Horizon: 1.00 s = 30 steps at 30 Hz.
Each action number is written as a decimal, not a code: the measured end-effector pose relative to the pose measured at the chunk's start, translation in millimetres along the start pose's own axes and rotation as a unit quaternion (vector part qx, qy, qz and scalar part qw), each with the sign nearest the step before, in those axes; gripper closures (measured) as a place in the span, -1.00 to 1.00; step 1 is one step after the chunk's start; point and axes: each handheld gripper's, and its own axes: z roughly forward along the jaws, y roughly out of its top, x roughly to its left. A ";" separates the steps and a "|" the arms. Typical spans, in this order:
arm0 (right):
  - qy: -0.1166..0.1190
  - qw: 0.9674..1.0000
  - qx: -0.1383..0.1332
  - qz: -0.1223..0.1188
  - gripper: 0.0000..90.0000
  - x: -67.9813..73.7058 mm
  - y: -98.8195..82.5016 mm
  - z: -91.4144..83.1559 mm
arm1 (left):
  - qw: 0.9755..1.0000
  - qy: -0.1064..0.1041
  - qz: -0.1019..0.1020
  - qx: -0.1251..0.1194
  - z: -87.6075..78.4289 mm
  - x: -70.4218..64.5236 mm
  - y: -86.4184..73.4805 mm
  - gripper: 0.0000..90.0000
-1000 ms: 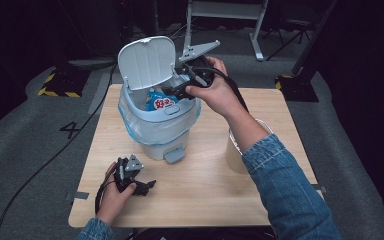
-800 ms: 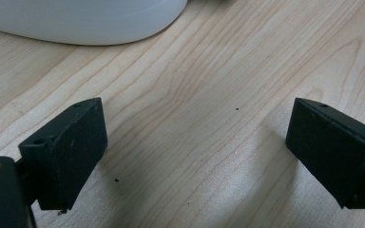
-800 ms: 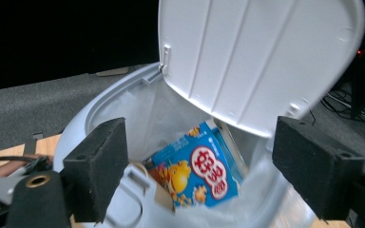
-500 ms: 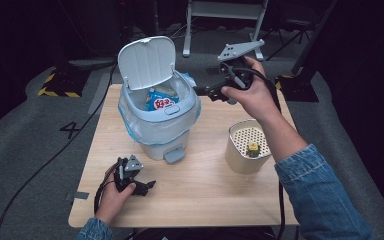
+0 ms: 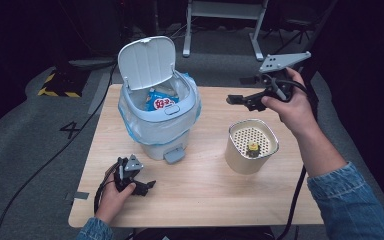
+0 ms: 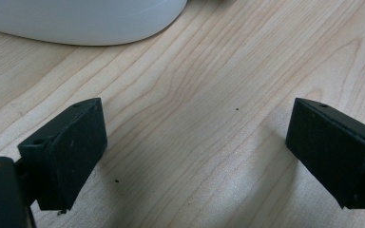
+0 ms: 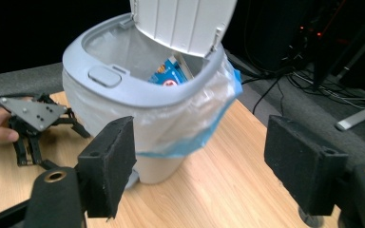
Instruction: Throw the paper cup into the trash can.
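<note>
The blue snack packet [image 5: 161,101] already lies inside the pedal bin [image 5: 158,131], under its raised white lid [image 5: 146,62], so the dropping step looks done. The right hand-held gripper [image 5: 236,100] is held in the air to the right of the bin, above the cream perforated canister [image 5: 251,146]; its jaws have just been closing, with nothing between them. Next, probably, it reaches down for the small yellow piece [image 5: 253,147] on the canister's perforated top. The left hand-held gripper [image 5: 149,187] rests on the pale wood-grain desk [image 5: 205,200] in front of the bin, jaws wide. The bin is smooth plastic lined with a thin translucent bag.
</note>
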 end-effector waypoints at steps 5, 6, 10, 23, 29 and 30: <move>-0.006 1.000 -0.009 0.008 -0.40 1.5 -19.0 -21.3 | 1.000 0.000 0.000 0.000 0.0 0.0 0.0 -0.85; -0.009 1.000 -0.012 0.009 -0.40 2.0 -23.1 -25.3 | 1.000 -0.001 0.000 0.000 0.1 0.1 -0.1 -0.85; -0.019 1.000 -0.009 0.016 -0.40 3.7 -38.8 -38.4 | 1.000 -0.001 0.001 -0.001 -1.5 0.9 -1.6 -0.83; -0.044 0.998 0.018 0.043 -0.41 12.0 -91.6 -69.1 | 1.000 0.000 0.002 -0.001 -3.4 2.2 -3.6 -0.83; -0.052 0.996 0.021 0.064 -0.41 18.1 -125.1 -75.8 | 1.000 0.000 0.002 -0.001 -3.4 2.2 -3.6 -0.83; -0.054 0.996 0.020 0.069 -0.41 19.1 -131.0 -76.2 | 1.000 0.000 0.002 -0.001 -3.3 2.2 -3.6 -0.83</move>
